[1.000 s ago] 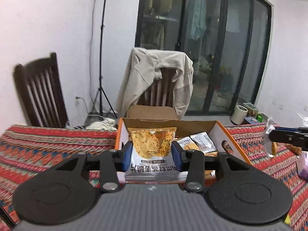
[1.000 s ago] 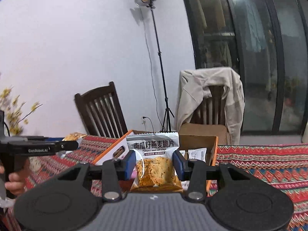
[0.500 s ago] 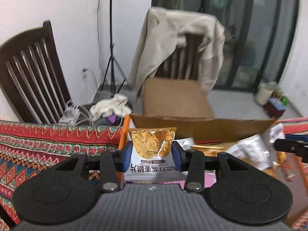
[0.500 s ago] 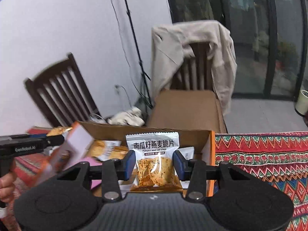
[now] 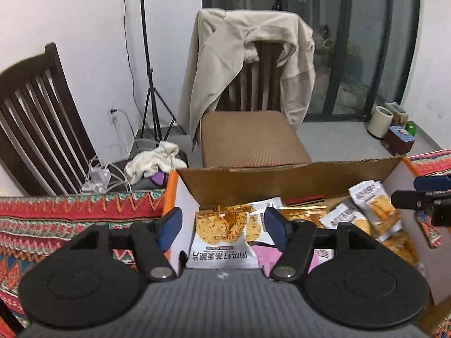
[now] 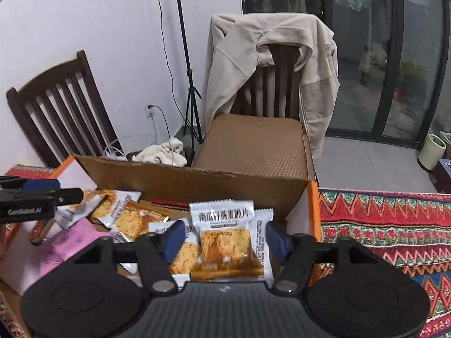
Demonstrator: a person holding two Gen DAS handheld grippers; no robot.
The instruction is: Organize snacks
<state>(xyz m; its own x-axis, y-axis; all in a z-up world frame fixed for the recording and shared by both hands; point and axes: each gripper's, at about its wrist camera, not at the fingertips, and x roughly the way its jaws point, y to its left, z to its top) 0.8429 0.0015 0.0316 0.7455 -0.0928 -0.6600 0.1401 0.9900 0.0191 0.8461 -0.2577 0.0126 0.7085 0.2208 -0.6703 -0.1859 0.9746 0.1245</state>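
Observation:
Both grippers hang over an open cardboard box (image 5: pixel 284 180) with orange edges (image 6: pixel 197 183), which holds several white-and-gold snack packets. My left gripper (image 5: pixel 222 225) has its jaws opening, and a snack packet (image 5: pixel 222 239) lies upside down between them with gaps on both sides of it. My right gripper (image 6: pixel 222 239) is opening too, with a packet (image 6: pixel 225 236) between its blue pads and free of them, resting on the others. Each gripper shows at the edge of the other's view, the right one (image 5: pixel 422 197) and the left one (image 6: pixel 31 197).
The box sits on a red patterned tablecloth (image 6: pixel 386 225) (image 5: pixel 56 219). Behind the table stand a chair draped with a beige jacket (image 5: pixel 248 64), a dark wooden chair (image 5: pixel 36 121) at the left, and a light stand (image 5: pixel 149 70). A pink item (image 6: pixel 67 242) lies in the box.
Both grippers came forward and down over the box, then their jaws spread. The packets they had been pinching now sit loose between the pads inside the box.

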